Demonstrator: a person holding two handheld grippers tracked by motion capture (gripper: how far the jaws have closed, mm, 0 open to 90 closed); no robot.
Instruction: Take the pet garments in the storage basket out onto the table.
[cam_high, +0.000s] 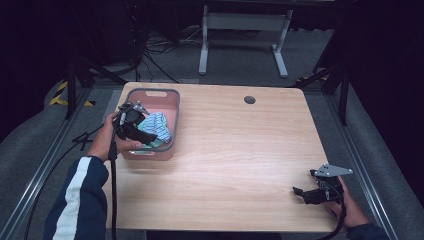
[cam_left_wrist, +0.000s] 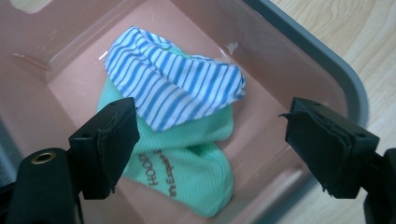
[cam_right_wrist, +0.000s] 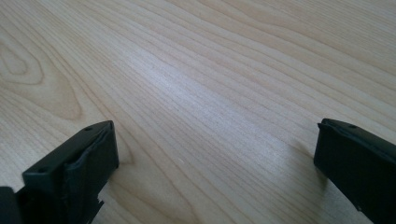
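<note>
A pink basket with a grey rim (cam_high: 172, 107) stands at the table's far left. Inside it lie a blue-and-white striped cloth (cam_left_wrist: 173, 88) on top of a mint green sock (cam_left_wrist: 191, 172) with dark lettering; both also appear as a bundle (cam_high: 156, 127) in the high view. My left gripper (cam_high: 142, 134) hangs open over the basket, its jaws wide apart above the clothes (cam_left_wrist: 212, 140), holding nothing. My right gripper (cam_high: 302, 192) rests open near the table's front right corner, just above bare wood (cam_right_wrist: 215, 154).
The wooden table (cam_high: 240, 160) has a round cable hole (cam_high: 249, 100) at its far side. Beyond the table stands a white metal frame (cam_high: 242, 22) on grey floor, with cables (cam_high: 160, 45) trailing at the back left.
</note>
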